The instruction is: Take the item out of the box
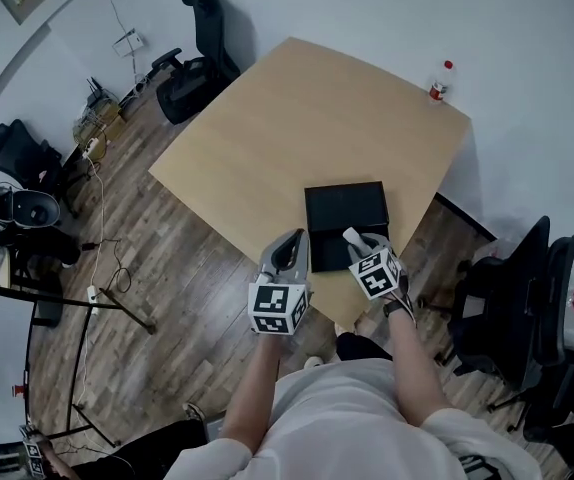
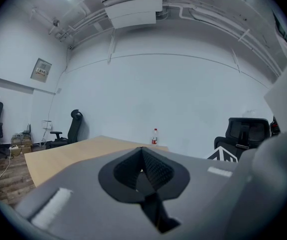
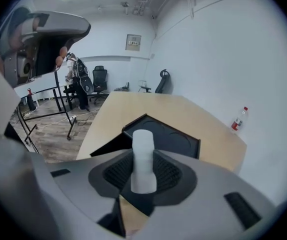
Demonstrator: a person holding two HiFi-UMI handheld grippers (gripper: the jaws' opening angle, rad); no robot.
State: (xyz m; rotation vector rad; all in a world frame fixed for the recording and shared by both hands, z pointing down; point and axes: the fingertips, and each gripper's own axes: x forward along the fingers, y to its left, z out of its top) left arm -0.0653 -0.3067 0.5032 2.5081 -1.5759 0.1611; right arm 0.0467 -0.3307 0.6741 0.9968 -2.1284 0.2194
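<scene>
The person stands at the near corner of a pale wooden table (image 1: 297, 118), a two-jaw claw in each hand. A flat black box (image 1: 345, 208) lies open on the table near that edge, its inside dark with shallow round hollows.

The right gripper (image 3: 143, 170) has hold of the white item (image 3: 143, 154), a small upright cylinder that is narrower at the top. The ribbed pads (image 3: 118, 171) press on it from both sides, so the jaws stand fairly wide but are closed on it. From overhead, the item and the jaw tips sit over the near right part of the box. From the right gripper view, the item stands up in front of the box, which lies beyond and below it. I cannot tell whether its base has fully cleared the box rim.

The left gripper (image 2: 142, 165) hangs just to the left of the box, level with its near edge and not touching it. Its 2 jaws are pressed together with nothing between them. Its marker cube (image 1: 278, 308) faces up toward the person.

At the far right corner of the table, well apart from the box, stands 1 plastic bottle (image 1: 440, 80) with a red cap and label. A black office chair (image 1: 202, 53) sits at the table's far left side, and more dark chairs (image 1: 522, 298) crowd the wall on the right. The floor is wood plank.
</scene>
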